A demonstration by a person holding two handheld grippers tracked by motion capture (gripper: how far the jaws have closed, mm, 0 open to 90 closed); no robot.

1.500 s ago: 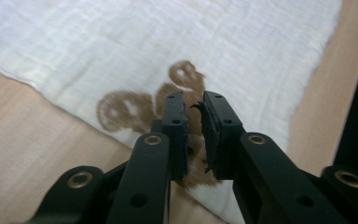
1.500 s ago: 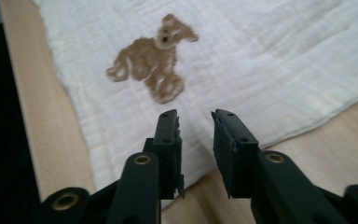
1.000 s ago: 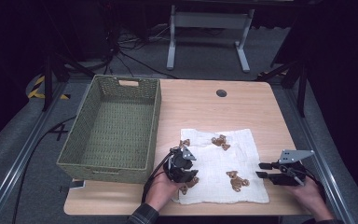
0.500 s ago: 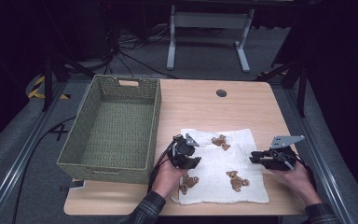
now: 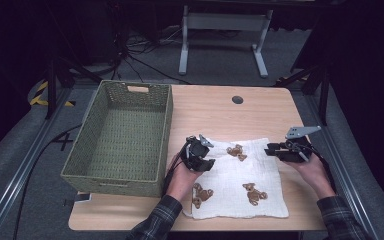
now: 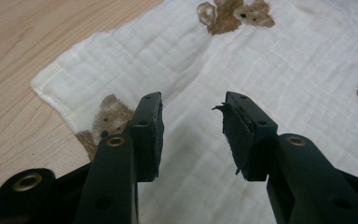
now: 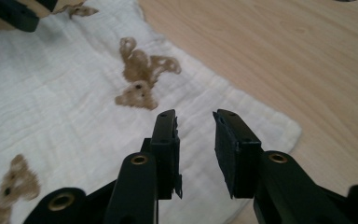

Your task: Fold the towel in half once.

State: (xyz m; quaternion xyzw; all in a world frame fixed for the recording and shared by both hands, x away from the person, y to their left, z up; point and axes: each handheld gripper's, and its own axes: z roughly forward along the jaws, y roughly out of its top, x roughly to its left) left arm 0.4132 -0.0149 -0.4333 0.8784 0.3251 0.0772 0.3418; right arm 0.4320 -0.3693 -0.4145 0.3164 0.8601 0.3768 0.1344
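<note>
Cloth lies flat on my tabletop, my left gripper and right gripper over opposite edges. Left gripper view: jaws spread, just opening, cloth beneath, nothing pinched. Right gripper view: jaws parted, empty, above the cloth's corner.

Your right gripper hangs over the white bear-print cloth near its corner, jaws parted with nothing between them; bare wooden counter lies beyond the cloth's edge.
</note>
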